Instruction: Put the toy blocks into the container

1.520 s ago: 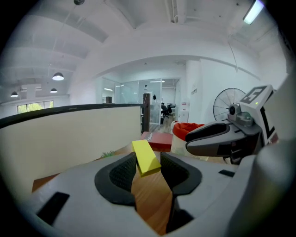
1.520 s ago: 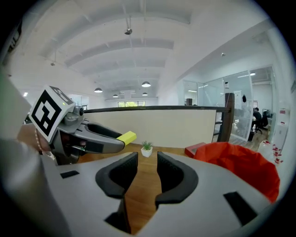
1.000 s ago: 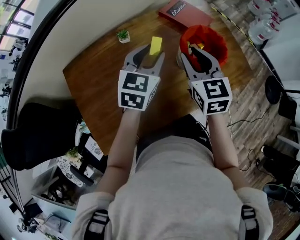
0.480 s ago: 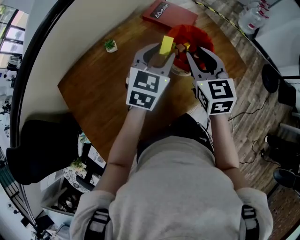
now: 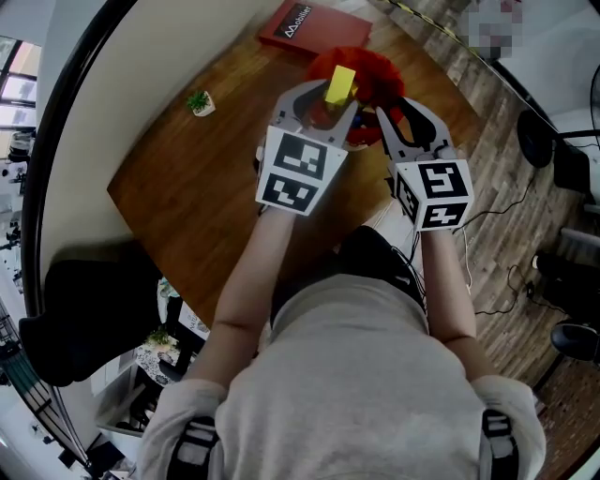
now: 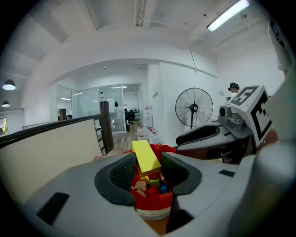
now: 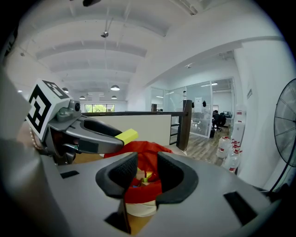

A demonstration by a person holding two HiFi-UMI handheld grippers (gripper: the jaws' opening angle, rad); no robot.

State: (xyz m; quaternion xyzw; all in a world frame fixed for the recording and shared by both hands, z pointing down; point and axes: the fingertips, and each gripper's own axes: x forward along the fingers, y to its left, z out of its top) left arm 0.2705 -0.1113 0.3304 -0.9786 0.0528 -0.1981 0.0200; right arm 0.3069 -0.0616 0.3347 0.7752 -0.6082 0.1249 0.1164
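My left gripper is shut on a yellow block, which stands out between its pads. It hovers at the near left rim of the red container, a soft red tub with several coloured blocks inside. My right gripper is at the container's near right side, its jaws apart with nothing between them. Through that gap the right gripper view shows the container, with the yellow block above its left edge.
The container stands near the far right corner of a brown wooden table. A flat red box lies behind it and a tiny potted plant sits at the far left. The table's right edge drops to the wooden floor.
My left gripper has carried the yellow block to the right, from beside the container to over its near left rim. The right gripper has shifted with it and stays at the container's right.
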